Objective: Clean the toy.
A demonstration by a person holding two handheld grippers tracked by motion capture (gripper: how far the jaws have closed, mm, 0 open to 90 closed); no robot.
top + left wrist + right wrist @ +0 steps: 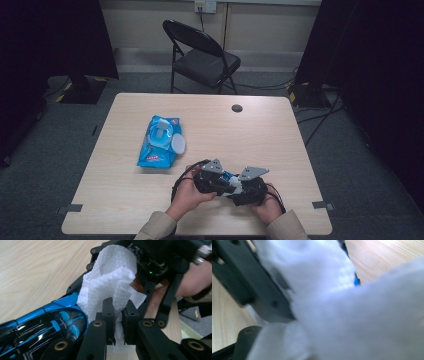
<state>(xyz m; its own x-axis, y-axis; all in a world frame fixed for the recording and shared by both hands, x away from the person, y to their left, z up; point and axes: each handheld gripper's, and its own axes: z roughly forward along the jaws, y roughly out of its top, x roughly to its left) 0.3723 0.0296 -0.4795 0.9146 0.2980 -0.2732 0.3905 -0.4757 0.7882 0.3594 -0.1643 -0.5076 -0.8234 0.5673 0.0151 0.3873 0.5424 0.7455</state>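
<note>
A white wipe point(110, 282) is pinched between the jaws of my left gripper point(117, 312), which is shut on it. The wipe drapes over a glossy blue and black object point(55, 317) and over the front of my right gripper point(150, 267), held by a hand point(197, 280). From above, both grippers point(224, 181) point(239, 186) meet near the table's front edge, the wipe point(235, 184) bunched between them. In the right gripper view the wipe point(332, 302) lies against the lens and hides that gripper's jaws; a sliver of blue point(356, 280) peeks out.
A blue pack of wet wipes point(159, 142) lies left of centre on the wooden table point(260, 135), its white lid flipped open. A cable grommet point(237, 108) sits near the far edge. A black folding chair point(202, 55) stands behind the table.
</note>
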